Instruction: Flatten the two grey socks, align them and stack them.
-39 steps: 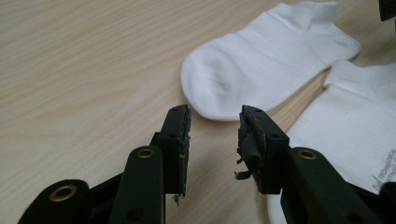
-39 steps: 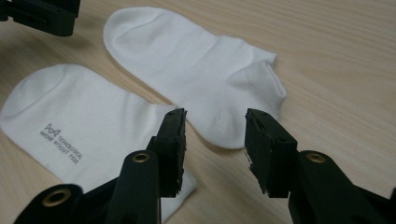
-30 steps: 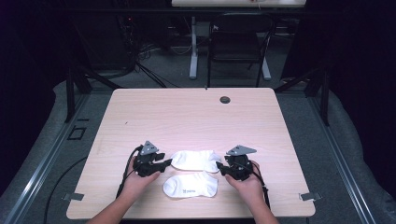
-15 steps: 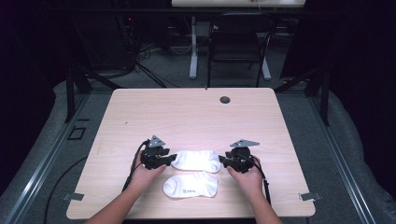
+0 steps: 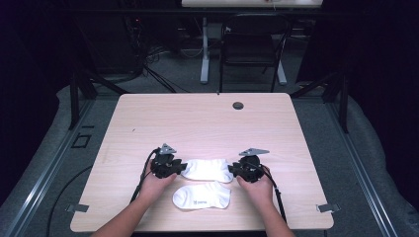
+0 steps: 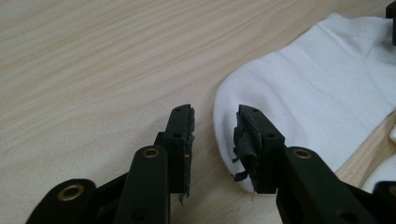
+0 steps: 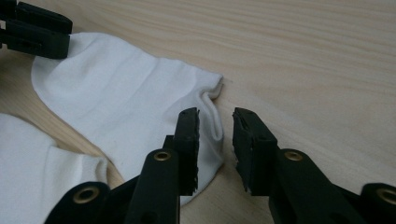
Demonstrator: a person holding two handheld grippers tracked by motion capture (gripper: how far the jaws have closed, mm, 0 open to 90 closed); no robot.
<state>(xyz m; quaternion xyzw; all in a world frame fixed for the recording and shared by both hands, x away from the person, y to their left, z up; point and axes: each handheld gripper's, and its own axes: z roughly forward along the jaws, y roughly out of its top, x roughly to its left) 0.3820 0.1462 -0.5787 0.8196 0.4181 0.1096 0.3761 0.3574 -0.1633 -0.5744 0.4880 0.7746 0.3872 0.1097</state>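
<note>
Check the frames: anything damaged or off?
Yes: the pad on one jaw of the left gripper is torn, with frayed black scraps hanging off its fingertips, right at the far sock's edge. The socks themselves lie flat on the table.

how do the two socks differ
The far sock lies between the left gripper and right gripper, an end at each; the near sock lies apart from both. The near sock bears a small grey mark; the far sock looks plain. Both are white, flat ankle socks.
</note>
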